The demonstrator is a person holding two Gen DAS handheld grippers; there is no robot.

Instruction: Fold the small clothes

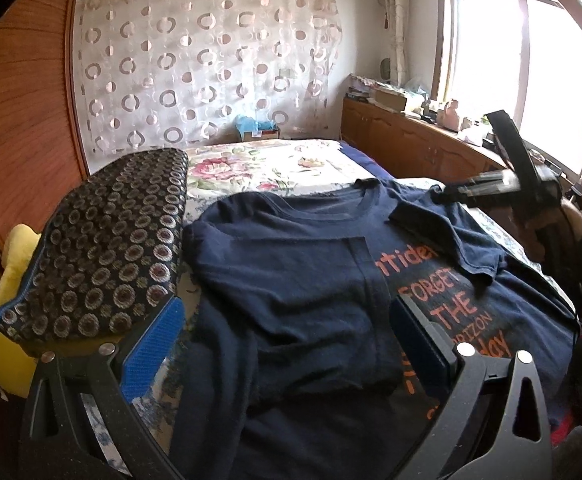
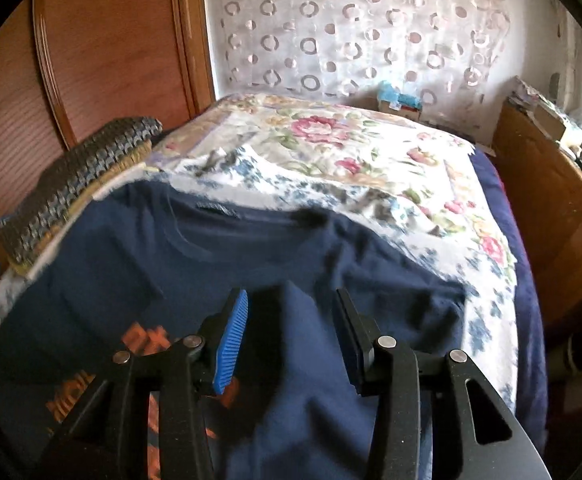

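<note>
Left wrist view shows one bed (image 1: 291, 160) with a floral cover, one navy T-shirt (image 1: 291, 280) spread on it, one patterned cushion (image 1: 103, 248), and two grippers. The T-shirt lies directly ahead of and beneath the left gripper (image 1: 287, 344), whose jaws stand wide apart with nothing between the blue pads. The garment's long axis runs away from the jaws, neckline at the far end, hem nearest the camera; its left portion is folded over, covering part of the orange lettering. The cushion sits outside the left jaw, beside the shirt. Only this view shows the right gripper (image 1: 435, 196) from outside, blurred, over the shirt's far right shoulder. Right wrist view shows the right gripper (image 2: 291, 336) with jaws at medium opening, straddling a raised ridge of navy cloth; whether the pads touch it cannot be told. Only this view shows the bare floral cover (image 2: 331, 148) beyond the neckline.
</note>
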